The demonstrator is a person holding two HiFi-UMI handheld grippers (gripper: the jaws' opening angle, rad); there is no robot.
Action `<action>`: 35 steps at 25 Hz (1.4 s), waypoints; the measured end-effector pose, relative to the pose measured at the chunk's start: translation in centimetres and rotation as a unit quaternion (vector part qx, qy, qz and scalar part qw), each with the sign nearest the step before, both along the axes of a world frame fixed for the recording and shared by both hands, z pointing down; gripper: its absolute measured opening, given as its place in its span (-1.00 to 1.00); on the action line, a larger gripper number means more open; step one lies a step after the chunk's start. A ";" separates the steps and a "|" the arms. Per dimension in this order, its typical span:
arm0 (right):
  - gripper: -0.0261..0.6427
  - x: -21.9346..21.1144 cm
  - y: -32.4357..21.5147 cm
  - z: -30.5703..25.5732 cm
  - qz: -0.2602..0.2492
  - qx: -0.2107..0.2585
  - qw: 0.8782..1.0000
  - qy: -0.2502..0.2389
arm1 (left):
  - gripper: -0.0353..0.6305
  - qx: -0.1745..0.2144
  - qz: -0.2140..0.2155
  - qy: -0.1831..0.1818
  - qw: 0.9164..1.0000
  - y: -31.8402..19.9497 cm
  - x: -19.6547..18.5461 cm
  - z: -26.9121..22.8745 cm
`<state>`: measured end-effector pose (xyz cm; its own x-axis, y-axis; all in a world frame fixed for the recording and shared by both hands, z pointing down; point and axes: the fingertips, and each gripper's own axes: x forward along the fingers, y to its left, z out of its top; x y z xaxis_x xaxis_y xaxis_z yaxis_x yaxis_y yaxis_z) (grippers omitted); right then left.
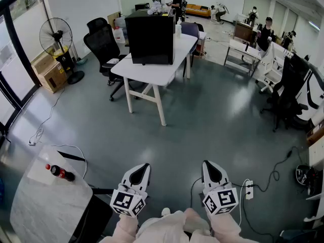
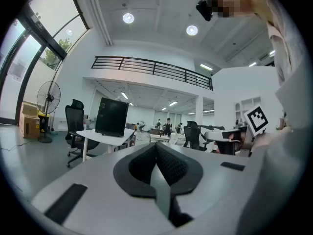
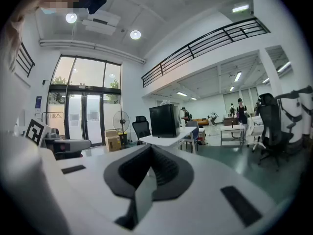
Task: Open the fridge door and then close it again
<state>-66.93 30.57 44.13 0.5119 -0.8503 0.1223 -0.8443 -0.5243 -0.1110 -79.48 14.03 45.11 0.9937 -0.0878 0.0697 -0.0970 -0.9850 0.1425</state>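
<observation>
Left claw point(image 1: 143, 168) and right claw point(image 1: 209, 166) sit low in the head view, both closed and empty, well apart from the one black fridge point(image 1: 150, 37) on its white surface point(image 1: 152, 76). One black chair point(image 1: 104, 43) and one fan point(image 1: 56, 36) stand left of the fridge.

Left gripper view: jaws together, with the fridge point(image 2: 111, 116) beyond them.

Right gripper view: jaws together, the fridge point(image 3: 164, 120) just above them.

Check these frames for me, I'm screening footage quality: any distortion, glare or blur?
Head view: strong fisheye bend, even light, the black fridge on the white table sharp. Left gripper view: dark round vignette, ceiling lamps bloom a little. Right gripper view: same vignette, glass doors bright and slightly washed out.
</observation>
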 end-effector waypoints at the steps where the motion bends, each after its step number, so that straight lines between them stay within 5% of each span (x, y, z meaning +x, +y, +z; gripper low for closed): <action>1: -0.90 0.0 0.0 -0.2 0.002 0.002 1.000 0.001 | -0.86 -0.001 -0.001 -0.001 1.000 -0.1 0.1 0.0; 9: -0.89 0.8 0.4 -1.0 0.034 0.031 0.999 -0.011 | -0.86 0.009 0.007 -0.005 1.000 0.0 1.2 -0.4; 23: -0.89 1.3 -2.0 0.8 0.008 -0.004 1.000 -0.010 | -0.86 0.009 -0.016 -0.025 1.000 -0.1 3.9 0.9; 35: -0.89 15.0 -6.8 1.4 -0.007 -0.006 1.000 -0.024 | -0.86 0.007 -0.013 -0.031 0.999 -4.0 18.6 1.2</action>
<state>-51.91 23.81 45.55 0.4935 -0.8554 0.1570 -0.8452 -0.5143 -0.1455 -60.85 10.06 46.32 0.9848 -0.1154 0.1298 -0.1312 -0.9839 0.1209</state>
